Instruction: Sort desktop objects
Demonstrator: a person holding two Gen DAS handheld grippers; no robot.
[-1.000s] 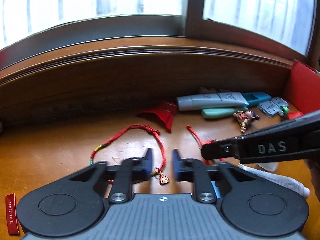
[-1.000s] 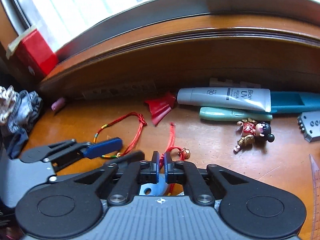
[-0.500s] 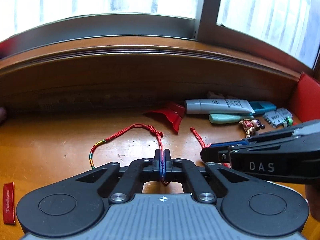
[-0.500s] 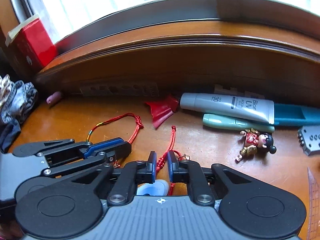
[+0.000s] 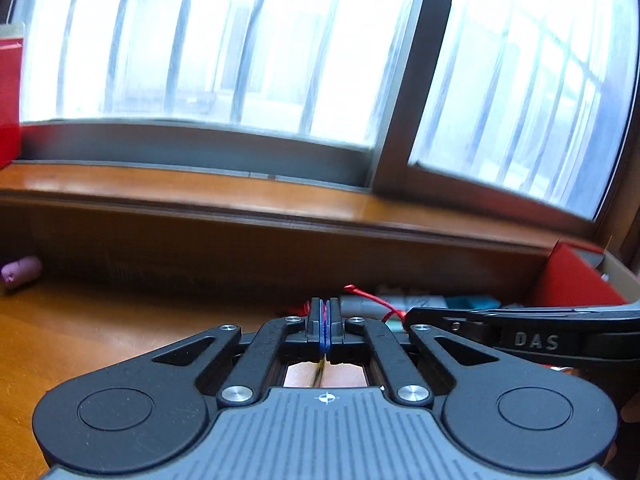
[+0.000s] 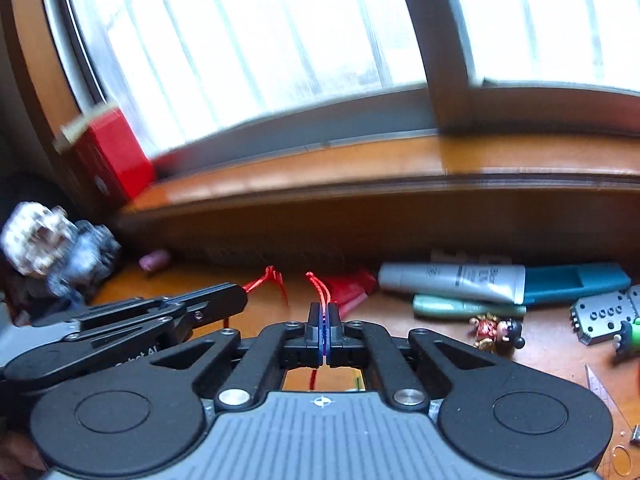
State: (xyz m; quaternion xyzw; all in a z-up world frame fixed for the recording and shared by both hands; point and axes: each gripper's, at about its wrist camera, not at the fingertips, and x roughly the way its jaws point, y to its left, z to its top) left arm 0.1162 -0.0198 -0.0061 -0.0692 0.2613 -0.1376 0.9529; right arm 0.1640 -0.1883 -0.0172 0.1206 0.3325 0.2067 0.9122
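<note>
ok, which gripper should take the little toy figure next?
Right. The toy figure lies close beside the right gripper; the left gripper is further off, figure out of its view. Each is shut on a red cord, so right's goes down first.

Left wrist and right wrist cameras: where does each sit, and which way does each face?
Left wrist: on the left gripper, looking along its shut fingers over the wooden desk towards the window; the right gripper enters from the right.
Right wrist: on the right gripper, facing the window, fingers shut on a red cord; the left gripper enters from the left.
Shared: window, desk, grey sunscreen tube, small pink object.
</note>
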